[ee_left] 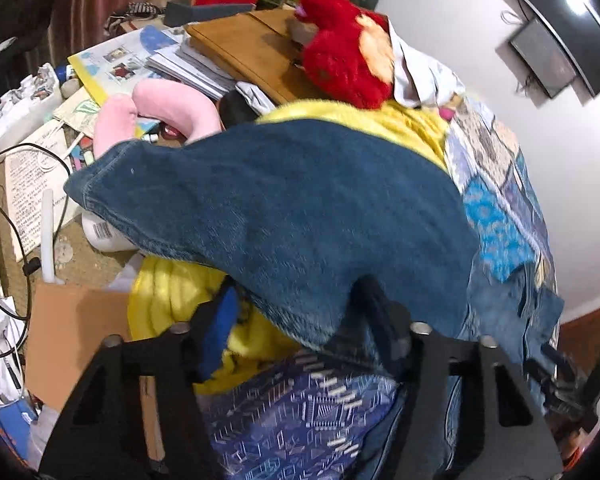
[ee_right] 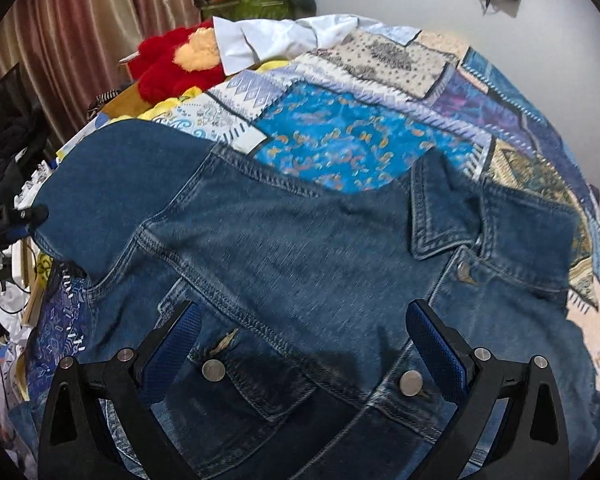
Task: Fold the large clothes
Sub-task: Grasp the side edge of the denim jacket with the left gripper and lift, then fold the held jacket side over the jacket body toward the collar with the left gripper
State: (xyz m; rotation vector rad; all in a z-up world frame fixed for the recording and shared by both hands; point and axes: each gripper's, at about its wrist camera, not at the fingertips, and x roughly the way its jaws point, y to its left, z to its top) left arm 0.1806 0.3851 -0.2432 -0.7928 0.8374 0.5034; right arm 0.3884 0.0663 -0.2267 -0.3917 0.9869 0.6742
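- The left gripper (ee_left: 300,320) has one finger buried under the sleeve (ee_left: 284,216) of the denim jacket (ee_right: 300,264); whether its pads press the cloth cannot be told.
- The right gripper (ee_right: 302,344) hangs wide apart above the jacket's chest, clasping nothing.
- The jacket lies front-up on a patchwork quilt (ee_right: 364,136), collar (ee_right: 440,216) toward the right in the right wrist view, sleeve stretched out left; its hem is cut off below.
- A yellow blanket (ee_left: 168,300), red plush toy (ee_left: 340,64), pink neck pillow (ee_left: 156,108) and cluttered papers (ee_left: 32,192) crowd the sleeve's end.
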